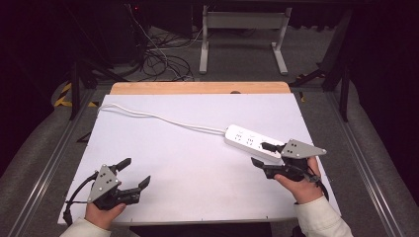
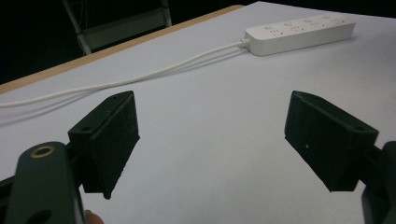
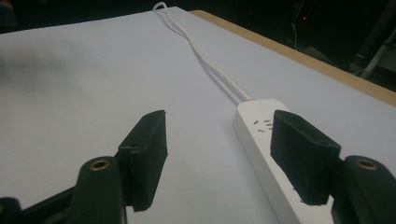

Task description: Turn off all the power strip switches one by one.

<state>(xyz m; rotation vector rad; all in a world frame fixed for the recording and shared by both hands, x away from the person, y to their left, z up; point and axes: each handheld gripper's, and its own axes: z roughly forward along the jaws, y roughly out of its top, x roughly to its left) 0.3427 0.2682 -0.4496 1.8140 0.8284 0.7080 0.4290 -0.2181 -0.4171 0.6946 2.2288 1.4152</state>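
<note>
A white power strip [image 1: 249, 141] lies on the white table [image 1: 188, 163] at the right, its white cord [image 1: 163, 118] running to the far left corner. My right gripper [image 1: 261, 154] is open beside the strip's near end; one jaw hangs over the strip [image 3: 261, 140], the other over bare table. Open too, my left gripper [image 1: 134, 171] rests near the front left edge, far from the strip [image 2: 299, 32], with nothing between its jaws. The cord [image 2: 140, 77] crosses the left gripper view and runs to the far corner [image 3: 205, 60] in the right gripper view.
A wooden strip [image 1: 197, 88] borders the table's far edge. Behind it stand a white frame [image 1: 242, 29] and tangled cables [image 1: 158, 54] on the floor. Metal rails [image 1: 49, 163] run along both sides of the table.
</note>
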